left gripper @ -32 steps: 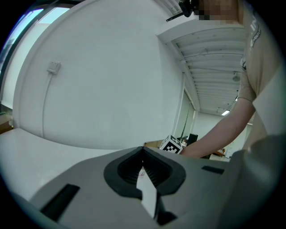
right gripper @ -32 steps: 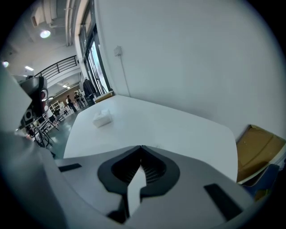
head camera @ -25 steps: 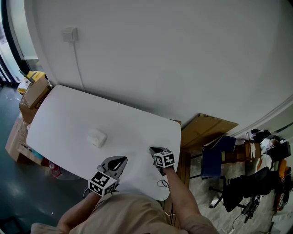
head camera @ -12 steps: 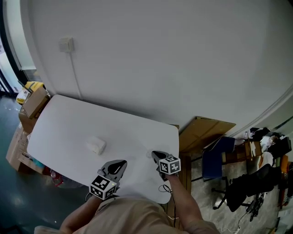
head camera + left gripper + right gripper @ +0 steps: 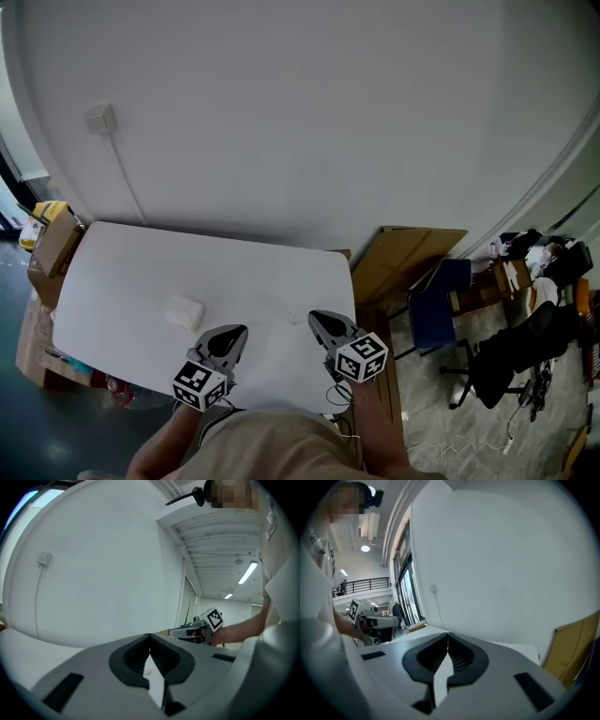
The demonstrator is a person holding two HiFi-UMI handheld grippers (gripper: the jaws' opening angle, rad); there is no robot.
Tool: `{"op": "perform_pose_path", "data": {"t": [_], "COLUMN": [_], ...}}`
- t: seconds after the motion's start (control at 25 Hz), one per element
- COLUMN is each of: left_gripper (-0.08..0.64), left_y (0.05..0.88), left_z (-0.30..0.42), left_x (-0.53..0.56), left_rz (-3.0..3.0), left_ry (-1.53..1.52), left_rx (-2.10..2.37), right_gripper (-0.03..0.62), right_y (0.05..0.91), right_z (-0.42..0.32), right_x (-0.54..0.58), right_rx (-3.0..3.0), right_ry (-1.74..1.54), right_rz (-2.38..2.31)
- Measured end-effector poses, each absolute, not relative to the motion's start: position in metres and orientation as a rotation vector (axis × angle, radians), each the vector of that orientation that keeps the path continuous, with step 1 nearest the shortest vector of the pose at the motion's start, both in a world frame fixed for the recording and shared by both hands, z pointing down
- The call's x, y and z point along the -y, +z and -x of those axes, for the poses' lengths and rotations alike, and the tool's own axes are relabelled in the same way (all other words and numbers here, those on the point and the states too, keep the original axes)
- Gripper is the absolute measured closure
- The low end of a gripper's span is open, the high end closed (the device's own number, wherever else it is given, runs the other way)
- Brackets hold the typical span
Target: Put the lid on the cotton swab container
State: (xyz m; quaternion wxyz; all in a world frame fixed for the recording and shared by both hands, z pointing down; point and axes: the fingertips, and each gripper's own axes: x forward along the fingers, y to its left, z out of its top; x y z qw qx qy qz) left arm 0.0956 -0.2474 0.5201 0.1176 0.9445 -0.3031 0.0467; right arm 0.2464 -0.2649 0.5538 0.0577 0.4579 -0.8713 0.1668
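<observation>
1. Your left gripper [image 5: 240, 330] has its jaws closed tip to tip with nothing between them. It sits over the near edge of the counter [image 5: 122, 272].
2. Your right gripper [image 5: 313, 318] is the same, jaws together and holding nothing, near the counter's right end.
3. The cotton swab container [image 5: 184, 312] stands on the counter, left of and beyond your left gripper, clear of both.
4. It's too small to tell whether its lid is on.

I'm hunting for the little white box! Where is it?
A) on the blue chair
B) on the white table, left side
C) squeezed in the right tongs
B: the small white rounded box sits on the white table, ahead of the left tongs; the right tongs hold nothing.
</observation>
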Motion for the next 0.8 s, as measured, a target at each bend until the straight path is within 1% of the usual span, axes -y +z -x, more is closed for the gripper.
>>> {"op": "perform_pose_path", "data": {"t": [0.12,0.28,0.64,0.8], "left_gripper": [0.547,0.546,0.547,0.547], "left_y": [0.507,0.489,0.473,0.478], "left_z": [-0.096,-0.101,-0.111,-0.107], "left_x": [0.254,0.258,0.255,0.254], "left_rz": [-2.786,-2.835,-2.908,-2.903], "left_ry": [0.091,0.064,0.036,0.053], "left_rx": [0.875,0.855,0.805,0.807], "right_gripper": [0.575,0.575,0.575,0.575], "right_y": [0.515,0.484,0.462,0.466], "right_z": [-0.236,-0.226,-0.211,-0.202], "right_x": [0.253,0.24,0.218,0.213], "right_rx": [2.742,2.769,2.749,2.738], "right_ry": [0.367,0.22,0.074,0.078], "right_rz": [-1.371,-1.33,-1.286,-1.272]}}
